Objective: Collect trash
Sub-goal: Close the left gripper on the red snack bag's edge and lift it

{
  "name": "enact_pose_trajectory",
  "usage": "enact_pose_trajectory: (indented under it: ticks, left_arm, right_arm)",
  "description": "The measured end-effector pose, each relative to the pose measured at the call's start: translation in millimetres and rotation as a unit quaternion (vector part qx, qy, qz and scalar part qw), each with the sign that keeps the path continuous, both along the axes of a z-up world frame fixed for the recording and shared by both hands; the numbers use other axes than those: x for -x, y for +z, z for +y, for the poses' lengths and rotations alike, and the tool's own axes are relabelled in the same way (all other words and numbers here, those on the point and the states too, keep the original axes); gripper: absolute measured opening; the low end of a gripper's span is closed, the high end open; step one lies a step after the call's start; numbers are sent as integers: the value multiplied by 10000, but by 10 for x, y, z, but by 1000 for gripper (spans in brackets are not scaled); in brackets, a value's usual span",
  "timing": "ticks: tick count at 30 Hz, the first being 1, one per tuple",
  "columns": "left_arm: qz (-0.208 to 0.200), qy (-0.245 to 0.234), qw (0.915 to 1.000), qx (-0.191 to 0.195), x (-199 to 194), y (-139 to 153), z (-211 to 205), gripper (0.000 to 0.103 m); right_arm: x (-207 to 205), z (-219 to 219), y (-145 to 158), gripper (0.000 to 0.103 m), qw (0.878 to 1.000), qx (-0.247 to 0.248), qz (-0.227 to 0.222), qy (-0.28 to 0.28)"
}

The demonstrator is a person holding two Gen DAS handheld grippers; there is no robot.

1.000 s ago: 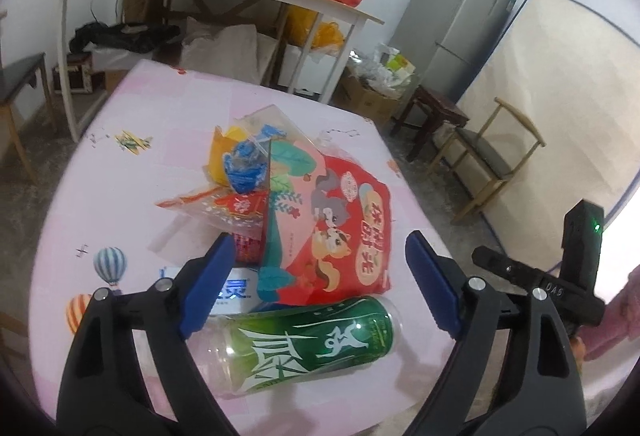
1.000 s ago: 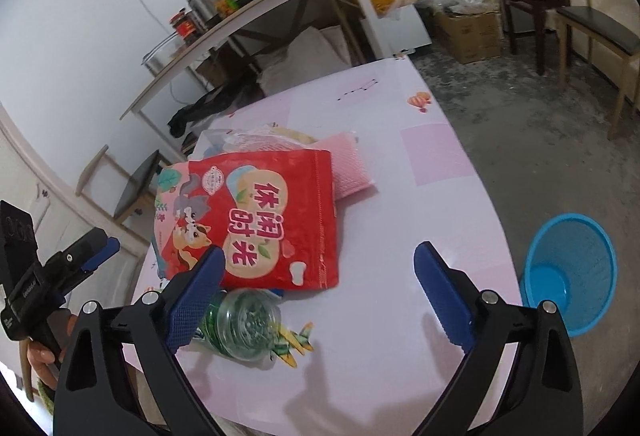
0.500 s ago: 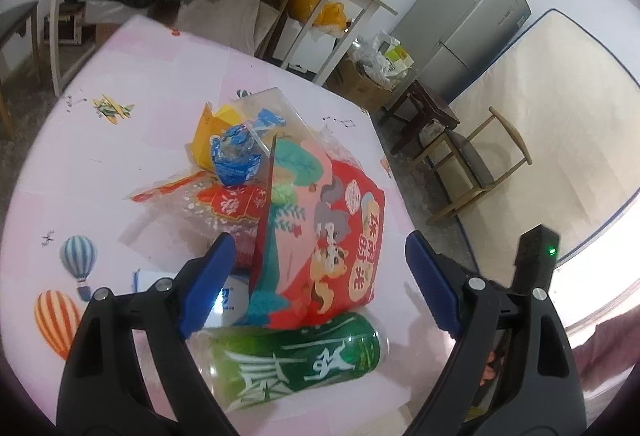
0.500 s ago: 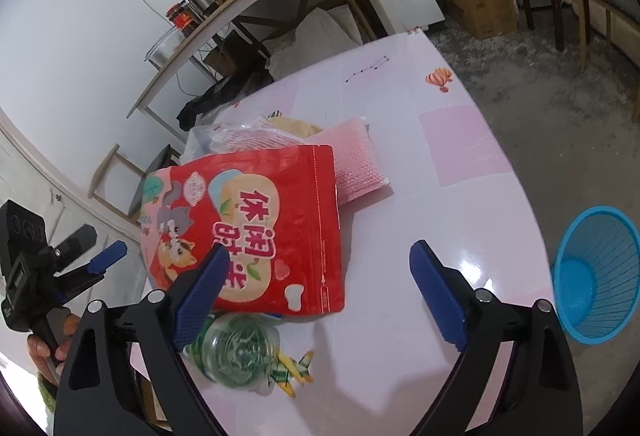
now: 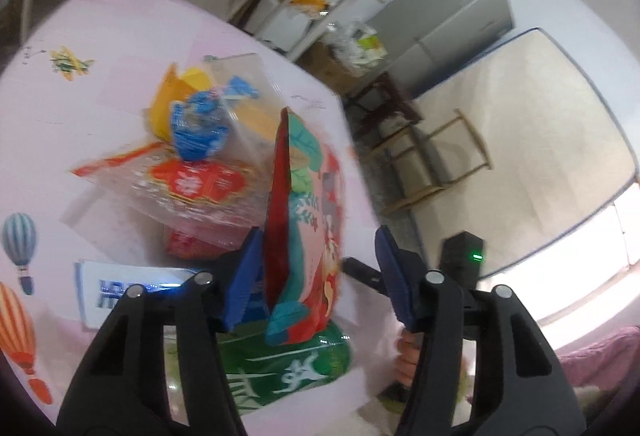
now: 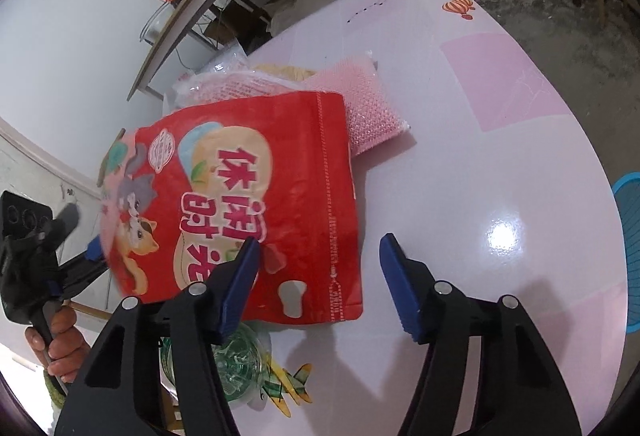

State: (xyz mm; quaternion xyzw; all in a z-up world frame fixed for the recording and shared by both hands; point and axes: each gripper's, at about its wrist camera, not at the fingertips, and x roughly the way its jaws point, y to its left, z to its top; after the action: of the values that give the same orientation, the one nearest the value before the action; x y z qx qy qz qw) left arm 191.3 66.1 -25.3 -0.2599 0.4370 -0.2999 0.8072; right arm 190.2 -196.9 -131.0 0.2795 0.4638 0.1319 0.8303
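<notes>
**Both claws closing around the red bag**

The left gripper [image 5: 320, 276] straddles the red bag's [image 5: 304, 244] near edge, jaws narrowing, pads not yet pressing. The right gripper [image 6: 320, 280] also closes over the bag [image 6: 256, 204], ungripped. The bag tilts over a green bottle [image 5: 288, 364] on the table [image 6: 480, 156].

"休闲时光" on red snack bag [image 6: 256, 204]

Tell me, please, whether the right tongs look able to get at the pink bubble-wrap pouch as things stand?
Probably not directly. The red snack bag lies between the right tongs and the pink bubble-wrap pouch, overlapping the pouch's near edge. Only its far-right side on the table looks free.
</notes>
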Motion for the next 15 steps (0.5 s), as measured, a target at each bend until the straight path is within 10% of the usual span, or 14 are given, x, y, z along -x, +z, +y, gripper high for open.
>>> enact_pose_trajectory:
  ticks: [8, 15]
  left_arm:
    - [-210, -607, 9972, -370, 99, 36, -285, 40]
    - [-726, -759, 9913, -796, 204, 109, -462, 6]
  right_arm:
    - [28, 42, 21, 58, 10000, 23, -23, -25]
    - [223, -13, 236, 58, 9981, 495, -349, -147]
